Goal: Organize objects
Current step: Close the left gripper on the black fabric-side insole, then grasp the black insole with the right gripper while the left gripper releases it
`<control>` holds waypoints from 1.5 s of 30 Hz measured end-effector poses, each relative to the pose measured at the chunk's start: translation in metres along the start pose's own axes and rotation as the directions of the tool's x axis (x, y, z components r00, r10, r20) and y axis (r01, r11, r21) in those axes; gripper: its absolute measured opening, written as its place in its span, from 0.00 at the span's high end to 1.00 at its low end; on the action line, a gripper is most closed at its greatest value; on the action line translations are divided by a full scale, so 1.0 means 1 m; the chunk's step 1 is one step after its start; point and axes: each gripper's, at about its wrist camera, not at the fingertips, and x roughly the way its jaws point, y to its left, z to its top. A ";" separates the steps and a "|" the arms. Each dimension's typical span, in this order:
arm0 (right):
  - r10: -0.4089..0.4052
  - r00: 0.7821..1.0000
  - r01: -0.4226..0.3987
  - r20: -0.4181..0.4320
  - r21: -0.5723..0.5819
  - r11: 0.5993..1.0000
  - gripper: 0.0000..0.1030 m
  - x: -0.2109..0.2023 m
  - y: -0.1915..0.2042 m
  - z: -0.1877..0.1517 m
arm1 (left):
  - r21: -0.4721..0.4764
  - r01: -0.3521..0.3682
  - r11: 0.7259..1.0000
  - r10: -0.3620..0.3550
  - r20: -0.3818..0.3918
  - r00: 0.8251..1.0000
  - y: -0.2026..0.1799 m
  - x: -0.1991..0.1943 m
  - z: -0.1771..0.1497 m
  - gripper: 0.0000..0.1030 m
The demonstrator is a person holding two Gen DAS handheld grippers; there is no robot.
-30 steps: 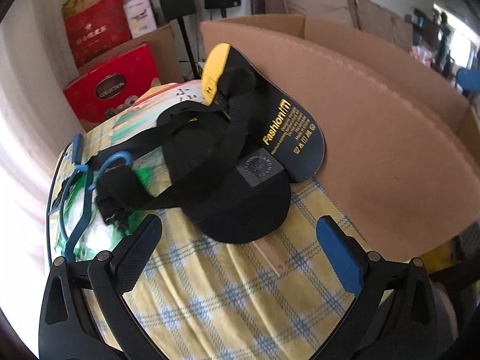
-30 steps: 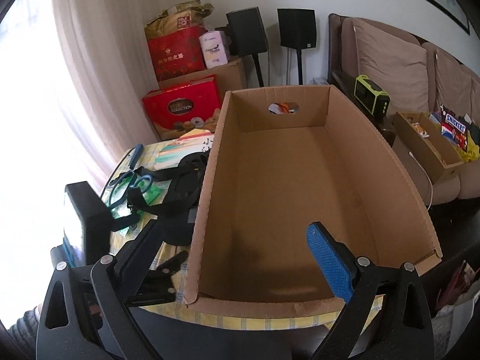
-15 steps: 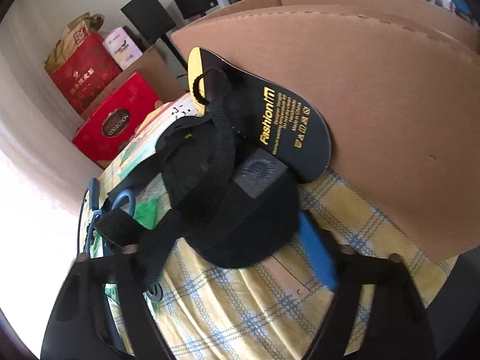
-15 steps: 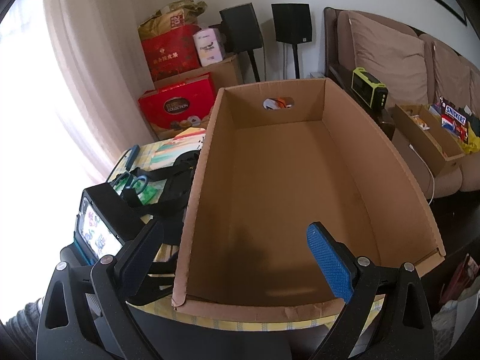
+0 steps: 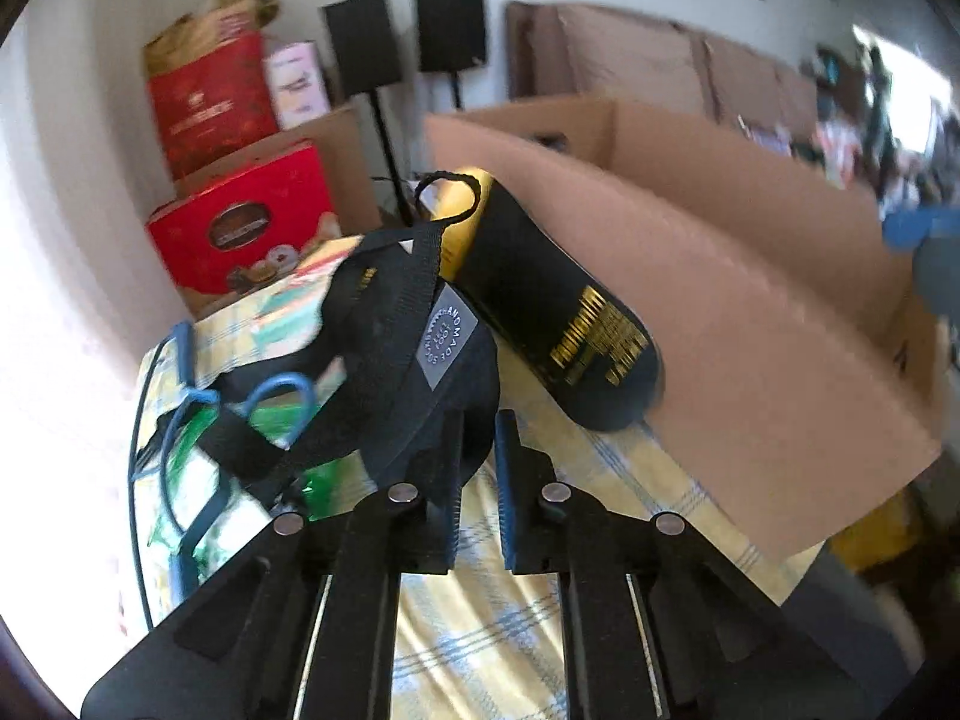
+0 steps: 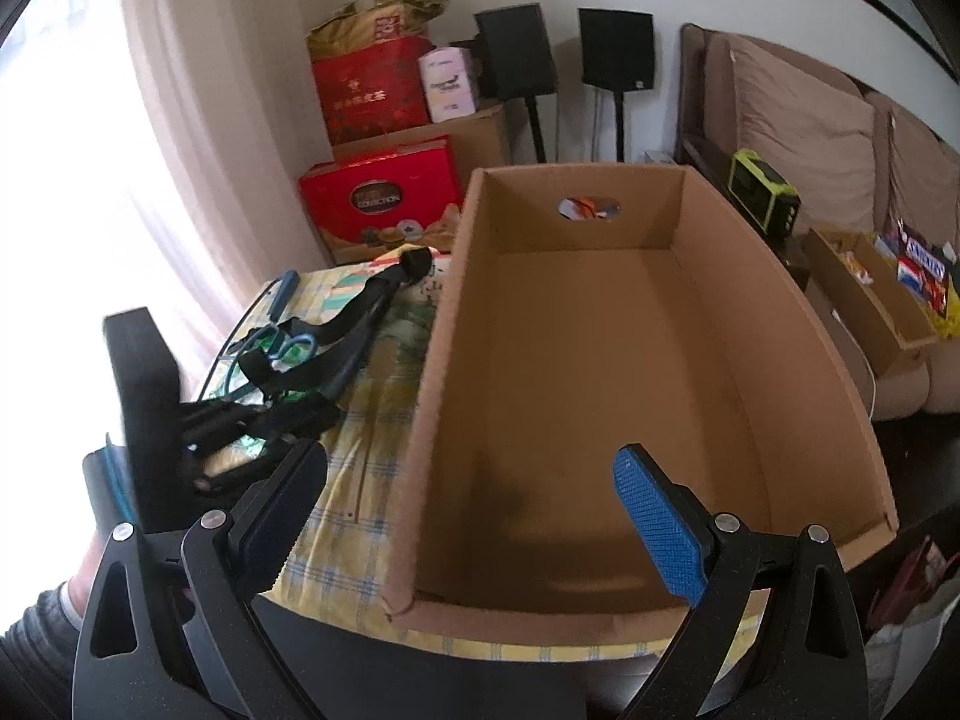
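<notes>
Sandal: black, with webbing straps and a grey square label, lying on the yellow checked cloth to the left of the carton. Its front edge sits between the jaws of the left gripper, which are clenched on it; the black pad is on the left, the blue pad on the right, with only a narrow gap between them. A strap loop stands up at the far end of the sandal.

Second sandal: propped sole-outward against the outer wall of the carton, black with gold lettering and a yellow heel; its lower end rests on the cloth just beside the gripped sandal.

Carton: open-topped brown cardboard box with an oval hand-hole in its far wall. No object shows inside it.

Right gripper: released, jaws wide apart, nothing between them. It hangs over the near end of the carton, the blue pad above the interior and the black pad outside the left wall above the cloth.

Scissors: blue-handled, on the cloth left of the gripped sandal, partly under its straps, lying on green packaging.

Background: red gift boxes stacked against the wall beyond the table, two black speakers on stands, and a brown sofa at right.
</notes>
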 end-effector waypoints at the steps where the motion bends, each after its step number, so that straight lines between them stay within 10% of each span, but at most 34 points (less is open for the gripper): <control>1: 0.012 1.000 -0.012 0.000 -0.005 1.000 0.06 0.000 0.002 0.003 | -0.042 0.013 0.999 -0.013 0.009 1.000 0.010 -0.005 0.001 0.92; 8: 0.132 0.990 -0.135 -0.055 -0.047 0.990 0.06 0.017 0.030 0.040 | -0.179 0.047 0.983 -0.043 0.025 0.999 0.048 -0.015 -0.008 0.92; 15: 0.241 0.946 -0.256 -0.215 -0.041 0.966 0.42 0.075 0.065 0.070 | -0.294 0.084 0.952 -0.075 0.040 0.996 0.064 -0.013 -0.018 0.92; 18: 0.244 0.931 -0.260 -0.270 -0.024 0.965 0.57 0.104 0.076 0.073 | -0.306 0.087 0.948 -0.077 0.045 0.996 0.066 -0.014 -0.019 0.92; 29: 0.235 0.906 -0.225 -0.352 0.070 0.972 0.63 0.176 0.081 0.085 | -0.335 0.117 0.935 -0.107 0.050 0.993 0.071 -0.013 -0.021 0.92; 35: 0.240 0.877 -0.213 -0.416 0.111 0.971 0.89 0.206 0.085 0.083 | -0.323 0.089 0.942 -0.086 0.026 0.996 0.067 -0.007 -0.020 0.86; 45: 0.291 0.891 -0.239 -0.350 0.184 0.953 0.93 0.187 0.072 0.088 | -0.284 0.129 0.950 -0.118 0.054 0.992 0.053 -0.018 -0.016 0.89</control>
